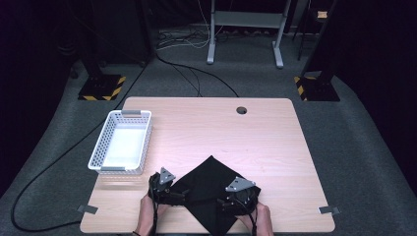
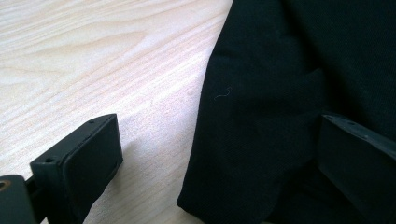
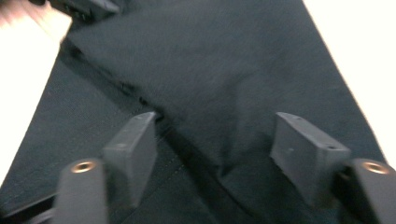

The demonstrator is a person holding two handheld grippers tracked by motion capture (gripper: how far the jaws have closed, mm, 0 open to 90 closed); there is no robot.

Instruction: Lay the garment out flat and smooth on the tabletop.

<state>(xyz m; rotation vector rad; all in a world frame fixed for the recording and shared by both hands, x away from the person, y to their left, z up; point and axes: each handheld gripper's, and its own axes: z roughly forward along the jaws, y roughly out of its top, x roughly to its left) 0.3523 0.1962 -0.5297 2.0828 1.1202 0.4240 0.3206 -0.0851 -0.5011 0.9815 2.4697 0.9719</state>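
High view: black cloth (image 1: 210,189) lies on the table's (image 1: 221,128) near edge, between left gripper (image 1: 164,189) and right gripper (image 1: 236,199). White basket (image 1: 120,142) sits well apart at the left, cable hole (image 1: 241,110) far side.
Left gripper view: jaws apart, cloth edge (image 2: 280,93) between them, unclamped.
Right gripper view: jaws apart over a raised fold of cloth (image 3: 210,93); pads not pressing. Picture blurred.

Left gripper (image 1: 183,195) low at near edge, jaws apart. Right gripper (image 1: 223,202) beside it, jaws half-spread. Both hands (image 1: 147,206) behind.
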